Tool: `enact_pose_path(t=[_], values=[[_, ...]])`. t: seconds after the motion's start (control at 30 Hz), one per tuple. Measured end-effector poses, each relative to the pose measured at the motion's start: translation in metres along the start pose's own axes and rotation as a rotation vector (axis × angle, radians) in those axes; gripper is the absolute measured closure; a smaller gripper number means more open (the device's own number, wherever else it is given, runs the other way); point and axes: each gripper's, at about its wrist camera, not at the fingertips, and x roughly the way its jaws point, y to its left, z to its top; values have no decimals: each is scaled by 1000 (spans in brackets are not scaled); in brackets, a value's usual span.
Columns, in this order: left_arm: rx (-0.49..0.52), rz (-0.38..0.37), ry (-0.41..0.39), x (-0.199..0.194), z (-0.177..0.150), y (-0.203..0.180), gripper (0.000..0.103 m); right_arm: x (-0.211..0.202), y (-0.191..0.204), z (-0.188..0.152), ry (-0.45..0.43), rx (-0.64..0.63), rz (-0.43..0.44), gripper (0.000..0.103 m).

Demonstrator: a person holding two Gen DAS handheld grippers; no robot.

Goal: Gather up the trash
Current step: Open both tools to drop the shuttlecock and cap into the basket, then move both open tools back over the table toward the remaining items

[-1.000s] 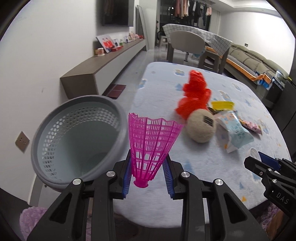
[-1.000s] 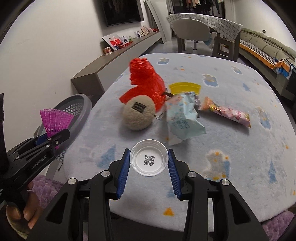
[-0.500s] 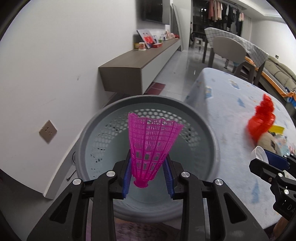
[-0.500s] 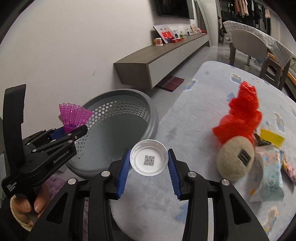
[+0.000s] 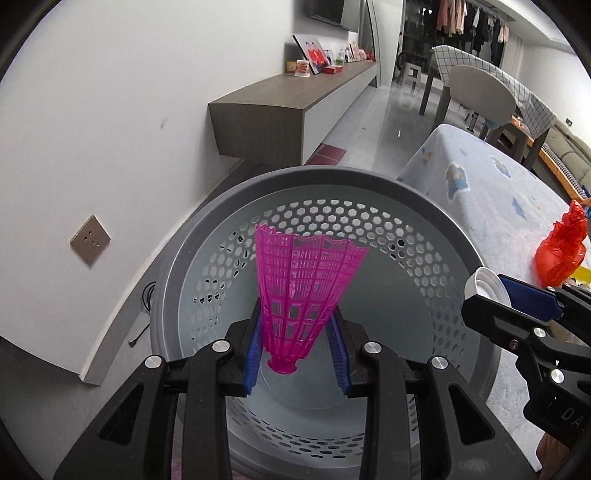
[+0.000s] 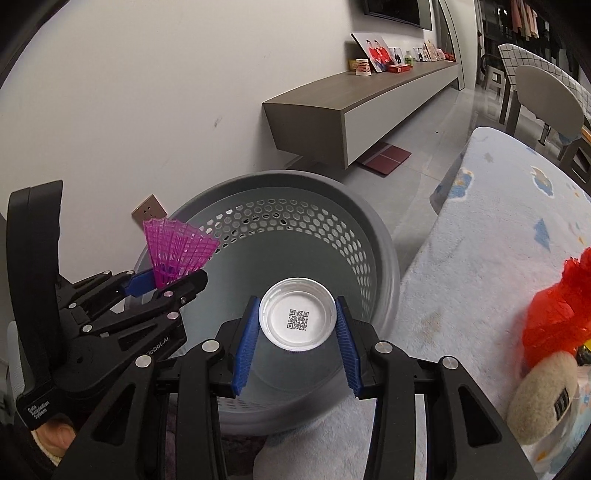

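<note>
Grey perforated basket (image 5: 207, 236), nothing inside

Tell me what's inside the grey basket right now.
Nothing visible lies in the grey basket: bare perforated wall and pale floor. The pink shuttlecock and white lid hang above it, held, hiding part of the floor.

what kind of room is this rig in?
Most likely a home living and dining room: a wall-mounted console with framed photos, a dining chair, clothes hanging at the back, and a sofa.
</note>
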Motion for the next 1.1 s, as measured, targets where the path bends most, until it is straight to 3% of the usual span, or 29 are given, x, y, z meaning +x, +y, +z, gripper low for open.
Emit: enact_pose_path(t=[0.03, 0.17, 0.23, 0.27, 1.1], values=[[-2, 0, 0, 0, 0, 0, 68, 2, 0, 0, 1, 0, 0, 64], [-7, 14, -8, 0, -1, 2, 44, 6, -1, 1, -5, 3, -4, 59], [-6, 19, -8, 0, -1, 1, 43, 5, -1, 2, -16, 3, -2, 47], [-7, 19, -6, 1, -2, 1, 41, 4, -1, 2, -24, 2, -4, 46], [-24, 61, -20, -3, -2, 3, 12, -7, -7, -11, -34, 34, -59, 46]])
